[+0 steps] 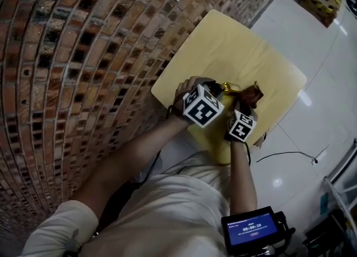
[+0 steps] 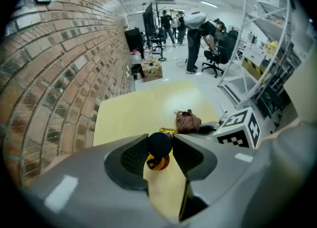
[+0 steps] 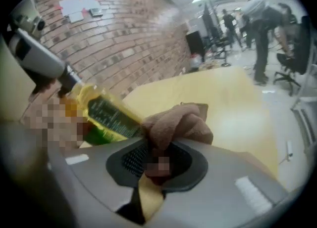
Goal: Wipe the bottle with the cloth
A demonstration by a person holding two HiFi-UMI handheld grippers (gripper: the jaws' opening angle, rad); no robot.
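**Bottle and cloth, both held**

The bottle (image 3: 106,115) is clear with yellow liquid, a dark green label and a black cap. It's tilted over the pale yellow tabletop (image 3: 223,98), pinched at the cap end by the left claw (image 2: 159,148). The brown cloth (image 3: 176,123) is scrunched up in the right claw (image 3: 156,160), right by the bottle's lower end.
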